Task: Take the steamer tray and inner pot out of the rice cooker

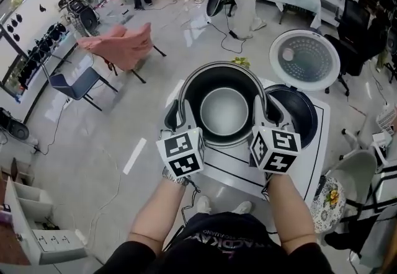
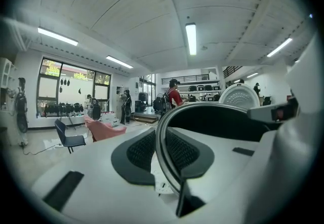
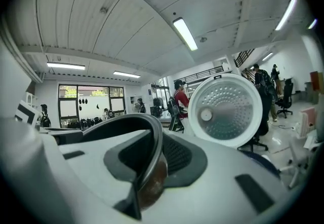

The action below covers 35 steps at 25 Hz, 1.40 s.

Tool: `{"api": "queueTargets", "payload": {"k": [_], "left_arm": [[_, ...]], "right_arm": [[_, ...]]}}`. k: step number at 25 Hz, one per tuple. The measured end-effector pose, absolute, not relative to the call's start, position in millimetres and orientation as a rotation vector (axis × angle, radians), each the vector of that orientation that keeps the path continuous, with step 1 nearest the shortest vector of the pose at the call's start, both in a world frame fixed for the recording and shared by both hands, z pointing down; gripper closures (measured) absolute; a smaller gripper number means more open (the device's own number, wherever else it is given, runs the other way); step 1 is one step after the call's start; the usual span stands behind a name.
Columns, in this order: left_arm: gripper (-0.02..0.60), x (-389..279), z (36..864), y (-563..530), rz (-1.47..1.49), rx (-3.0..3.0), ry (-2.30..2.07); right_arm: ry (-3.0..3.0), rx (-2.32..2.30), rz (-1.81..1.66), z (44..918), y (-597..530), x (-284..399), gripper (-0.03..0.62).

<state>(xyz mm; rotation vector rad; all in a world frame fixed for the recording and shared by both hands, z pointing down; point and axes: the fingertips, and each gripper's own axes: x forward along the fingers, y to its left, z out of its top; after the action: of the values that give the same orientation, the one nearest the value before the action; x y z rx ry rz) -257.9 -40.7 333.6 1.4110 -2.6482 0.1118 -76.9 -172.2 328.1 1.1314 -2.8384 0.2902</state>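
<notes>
The left gripper (image 2: 163, 153) is clamped on the rim of the inner pot (image 2: 217, 122), one pad inside and one outside. Beyond the pot stands a perforated lid (image 2: 239, 97); far to the pot's left is a pink chair (image 2: 105, 129)

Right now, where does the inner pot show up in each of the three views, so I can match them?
Head view: inner pot at dead centre, seen from above.
Left gripper view: inner pot, its rim arcing from bottom centre up to the right, pinched between the jaws.
Right gripper view: inner pot, its rim arcing from bottom centre up to the left, pinched between the jaws.
Shared landmark: the round perforated lid.
</notes>
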Motion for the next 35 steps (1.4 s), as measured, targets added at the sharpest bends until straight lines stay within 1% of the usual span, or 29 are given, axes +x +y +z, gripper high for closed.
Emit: {"api": "queueTargets", "payload": {"k": [7,14,23,35], "left_arm": [[0.511,-315,379,5,0.166,1.324,-2.603],[0.512,-340,430,20,0.221,1.306,-2.531],[0.514,-337,499,20,0.304,1.326,-2.394],[0.512,-324,550,12,0.340,1.359,-2.281]], "right_arm": [[-2.770,1.041,0.361,380,-135,-141,0.517],[-2.671,1.039,0.440,437,-119,-165,0.517],[-2.533,1.088,0.541,508,-110,-154,0.517],[-2.448,1.126,0.568,550,-112,-136,0.519]]}}
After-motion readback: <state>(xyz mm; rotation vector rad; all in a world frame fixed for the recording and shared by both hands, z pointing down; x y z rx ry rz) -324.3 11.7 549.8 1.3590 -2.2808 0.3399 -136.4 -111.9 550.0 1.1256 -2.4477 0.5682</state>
